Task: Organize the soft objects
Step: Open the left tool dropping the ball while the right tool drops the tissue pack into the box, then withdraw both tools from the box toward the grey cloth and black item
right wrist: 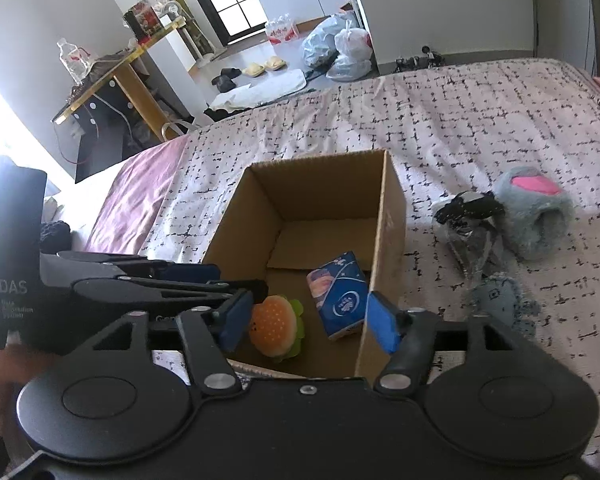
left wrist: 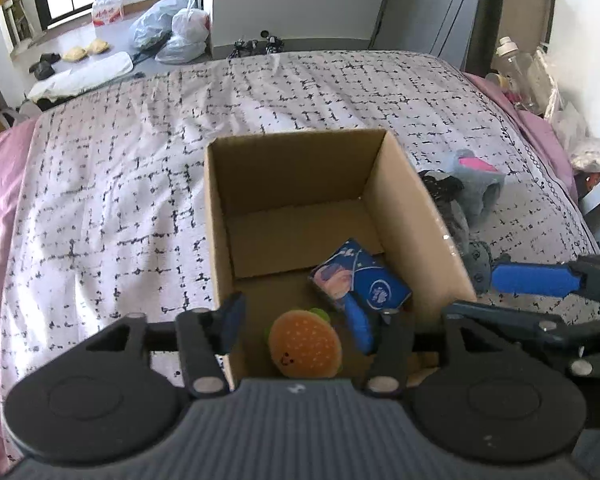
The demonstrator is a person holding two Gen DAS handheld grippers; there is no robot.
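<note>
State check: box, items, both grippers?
cardboard box: open, upright on the bed
burger plush: inside box
blue tissue pack: inside box, tilted
grey slipper: on the bed, outside box
grey plush: on the bed, outside box
left hand-held gripper: open, empty
right hand-held gripper: open, empty

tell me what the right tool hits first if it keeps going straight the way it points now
Probably the blue tissue pack lying in the cardboard box. The open right tool straddles the box's near right corner, so its right finger might catch that wall first; depth is unclear.
</note>
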